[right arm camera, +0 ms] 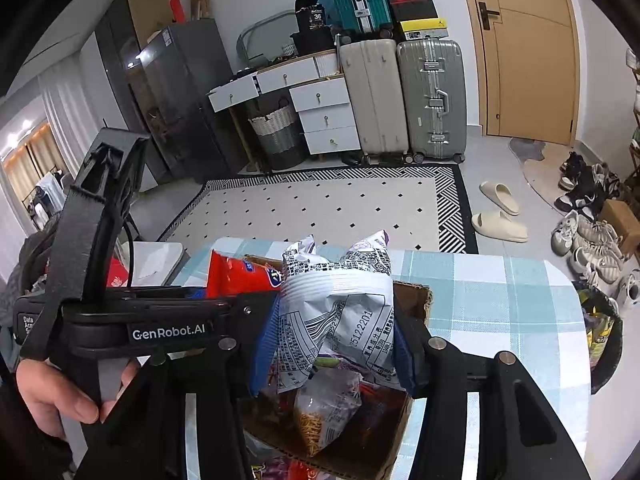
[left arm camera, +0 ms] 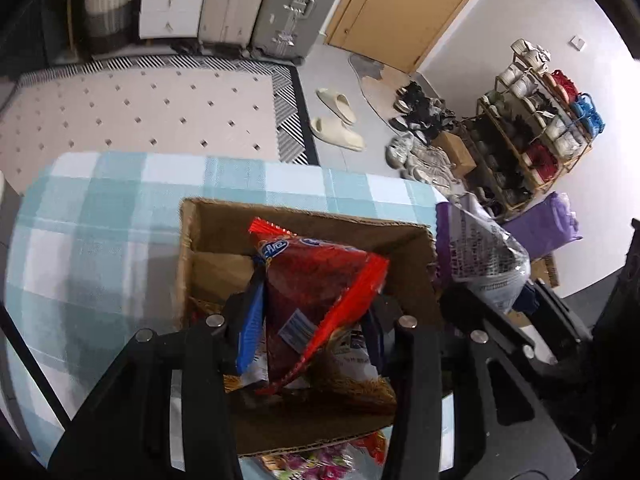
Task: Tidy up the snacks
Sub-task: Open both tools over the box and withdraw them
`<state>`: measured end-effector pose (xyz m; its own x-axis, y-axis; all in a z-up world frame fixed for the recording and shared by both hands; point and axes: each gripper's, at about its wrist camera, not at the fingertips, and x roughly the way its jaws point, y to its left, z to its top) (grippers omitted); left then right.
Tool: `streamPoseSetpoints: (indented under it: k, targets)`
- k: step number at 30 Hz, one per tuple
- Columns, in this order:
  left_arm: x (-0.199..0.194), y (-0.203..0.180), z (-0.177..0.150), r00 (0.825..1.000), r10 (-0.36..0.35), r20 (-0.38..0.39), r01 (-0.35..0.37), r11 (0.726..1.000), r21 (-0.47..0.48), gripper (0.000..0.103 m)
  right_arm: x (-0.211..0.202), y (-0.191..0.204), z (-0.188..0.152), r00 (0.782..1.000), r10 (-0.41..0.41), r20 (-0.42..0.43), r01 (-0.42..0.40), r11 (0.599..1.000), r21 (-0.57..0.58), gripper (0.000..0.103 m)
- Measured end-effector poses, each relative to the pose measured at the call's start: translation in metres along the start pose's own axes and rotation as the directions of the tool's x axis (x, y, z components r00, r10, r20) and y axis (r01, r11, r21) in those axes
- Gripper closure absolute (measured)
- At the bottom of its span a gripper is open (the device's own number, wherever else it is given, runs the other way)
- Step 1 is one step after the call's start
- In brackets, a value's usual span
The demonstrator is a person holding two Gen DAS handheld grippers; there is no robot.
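Holding a red bag in your left gripper and a white-and-purple bag in your right gripper, both clamped, you hover over the box. Bare checked cloth lies at nine o'clock. The box floor is mostly hidden.

the left gripper carries a white label on its black side reading "genrobot.ai". the silver snack bag shows the printed number "25122201" among small print too fine to read. a black box on the white drawers bears "36". the red bag's blue logo is unreadable.
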<state>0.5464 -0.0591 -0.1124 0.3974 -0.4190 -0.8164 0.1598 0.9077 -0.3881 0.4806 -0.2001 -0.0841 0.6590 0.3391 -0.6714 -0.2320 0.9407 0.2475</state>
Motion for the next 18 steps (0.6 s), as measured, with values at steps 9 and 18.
streamPoseSetpoints:
  k: [9,18]
  targets:
    - [-0.014,0.0,-0.006,0.997,0.066,0.03,-0.066,0.998,0.009,0.057,-0.006,0.001,-0.008,0.999,-0.029,0.024,0.03,0.999,-0.03,0.04]
    - [-0.086,-0.008,-0.035,0.986,0.102,0.135,-0.11,0.993,0.046,0.043,-0.056,0.009,-0.017,0.996,-0.002,0.094,0.005,1.0,-0.03,0.035]
